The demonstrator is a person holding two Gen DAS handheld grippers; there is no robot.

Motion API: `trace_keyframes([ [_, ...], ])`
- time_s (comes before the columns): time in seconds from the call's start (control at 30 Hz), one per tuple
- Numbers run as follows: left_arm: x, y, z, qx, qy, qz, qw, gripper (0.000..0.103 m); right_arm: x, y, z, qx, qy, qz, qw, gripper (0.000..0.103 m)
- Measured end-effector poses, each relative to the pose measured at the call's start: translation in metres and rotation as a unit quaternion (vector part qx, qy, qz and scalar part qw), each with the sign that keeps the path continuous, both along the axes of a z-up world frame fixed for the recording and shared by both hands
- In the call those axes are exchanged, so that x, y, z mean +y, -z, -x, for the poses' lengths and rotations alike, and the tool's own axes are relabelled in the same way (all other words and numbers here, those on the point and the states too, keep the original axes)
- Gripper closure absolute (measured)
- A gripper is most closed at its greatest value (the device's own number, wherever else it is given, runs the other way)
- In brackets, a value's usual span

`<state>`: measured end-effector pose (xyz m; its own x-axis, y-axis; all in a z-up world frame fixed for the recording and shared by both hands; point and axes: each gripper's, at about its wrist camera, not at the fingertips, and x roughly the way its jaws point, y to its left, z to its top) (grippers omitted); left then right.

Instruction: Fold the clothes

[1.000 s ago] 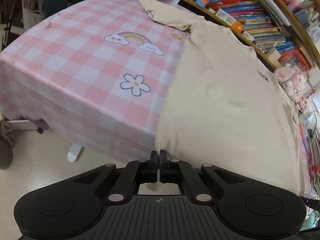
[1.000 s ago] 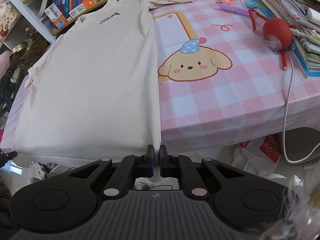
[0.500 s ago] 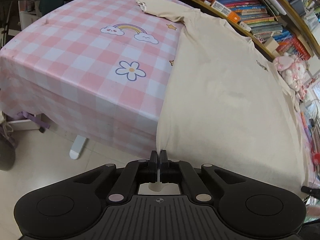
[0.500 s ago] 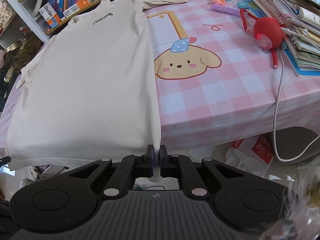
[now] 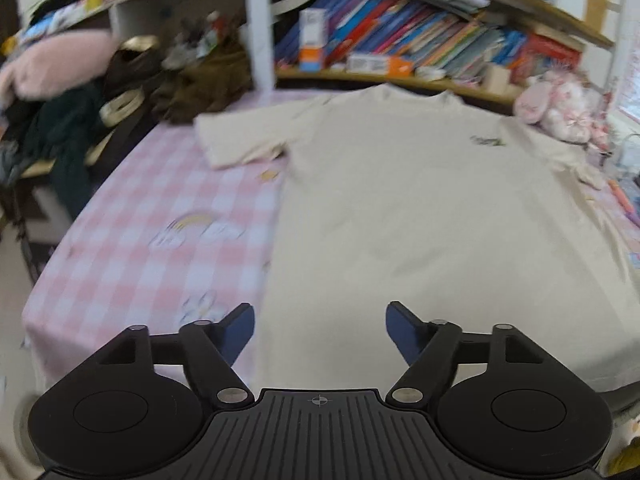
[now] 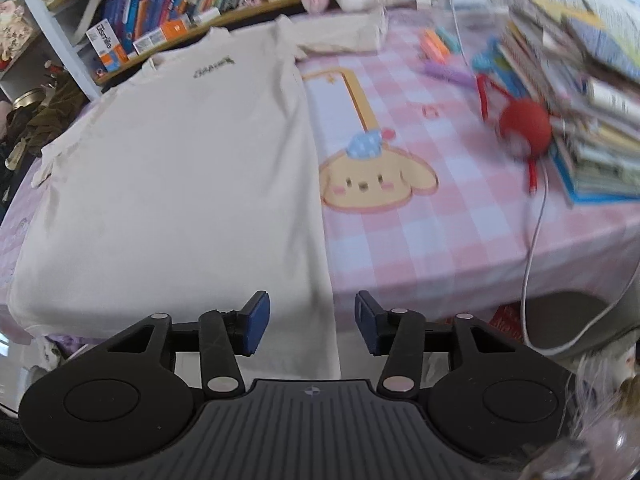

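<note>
Cream short-sleeved cotton T-shirt [image 5: 420, 216] flat on pink checked tablecloth [image 5: 132, 248], long axis running away from both grippers, collar at far end, hem nearest. Left gripper [image 5: 320, 330] spread wide, empty, above hem; right gripper [image 6: 308, 322] likewise, over hem's right corner

A cluttered home room, likely a child's: crowded bookshelves [image 5: 400, 52], plush toys [image 5: 560, 112], a pink cartoon-print tablecloth [image 6: 420, 200], piled clothes [image 5: 72, 128].

T-shirt [image 6: 172, 168] on table [image 6: 420, 248], books [image 6: 592, 120] right
</note>
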<state>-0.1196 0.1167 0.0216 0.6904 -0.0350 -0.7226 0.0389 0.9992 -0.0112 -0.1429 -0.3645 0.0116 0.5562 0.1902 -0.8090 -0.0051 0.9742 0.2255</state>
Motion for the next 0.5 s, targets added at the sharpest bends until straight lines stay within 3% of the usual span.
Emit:
trace_keyframes([
  [0.17,-0.024,0.006,-0.023,-0.004,0.029,0.002,0.9996,0.015,0.015,-0.013,-0.010,-0.040,0.021,0.024,0.999,0.041],
  [0.5,-0.049,0.027,-0.073,0.009,0.127,-0.015,0.9918,0.015,0.070,-0.015,-0.032,-0.056,0.069,0.074,0.993,0.024],
])
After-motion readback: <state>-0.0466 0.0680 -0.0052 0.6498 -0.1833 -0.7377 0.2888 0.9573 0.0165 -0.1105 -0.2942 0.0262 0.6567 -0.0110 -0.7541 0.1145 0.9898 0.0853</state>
